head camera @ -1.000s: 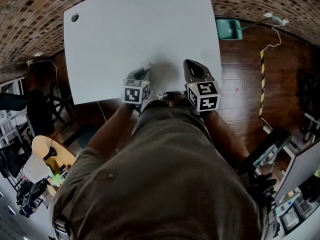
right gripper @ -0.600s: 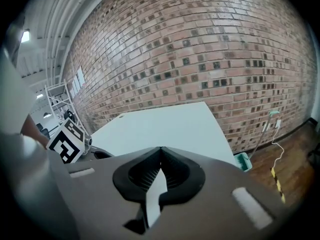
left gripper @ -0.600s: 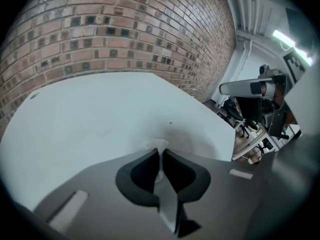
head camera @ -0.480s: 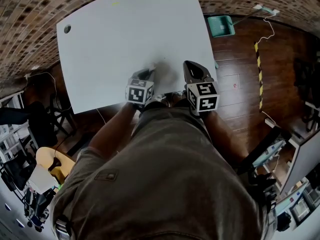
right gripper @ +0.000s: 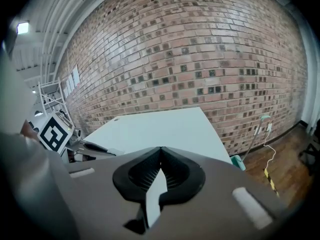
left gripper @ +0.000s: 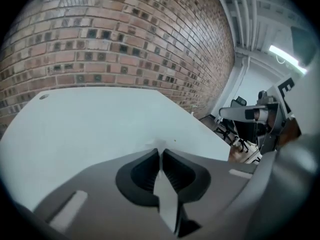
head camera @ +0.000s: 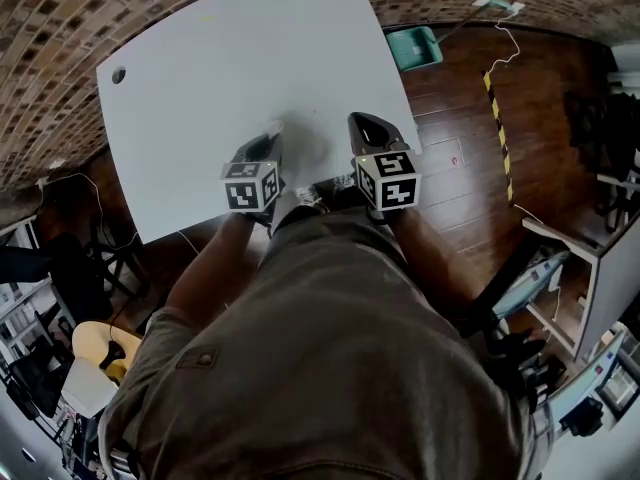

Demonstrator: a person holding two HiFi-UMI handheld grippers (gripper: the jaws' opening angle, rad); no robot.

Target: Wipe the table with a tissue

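A white table (head camera: pixel 220 58) stands against a brick wall. My left gripper (head camera: pixel 270 133) rests near the table's front edge, and its jaws are shut on a small white tissue (head camera: pixel 274 126). In the left gripper view the tissue (left gripper: pixel 152 144) shows as a small crumple just past the closed jaw tips of that gripper (left gripper: pixel 160 150). My right gripper (head camera: pixel 362 123) hovers over the front right part of the table, shut with nothing in it (right gripper: pixel 160 163). The table top (right gripper: pixel 160 126) stretches ahead of it.
A round cable hole (head camera: pixel 119 74) sits in the table's far left corner. A teal bin (head camera: pixel 412 46) and a white cable (head camera: pixel 500 28) lie on the wooden floor to the right. Chairs (head camera: pixel 100 238) stand at the left, desks (head camera: pixel 560 268) at the right.
The head view has shifted, so the table sits further left in the picture. Both grippers stay near the front edge, the left one still shut on the tissue.
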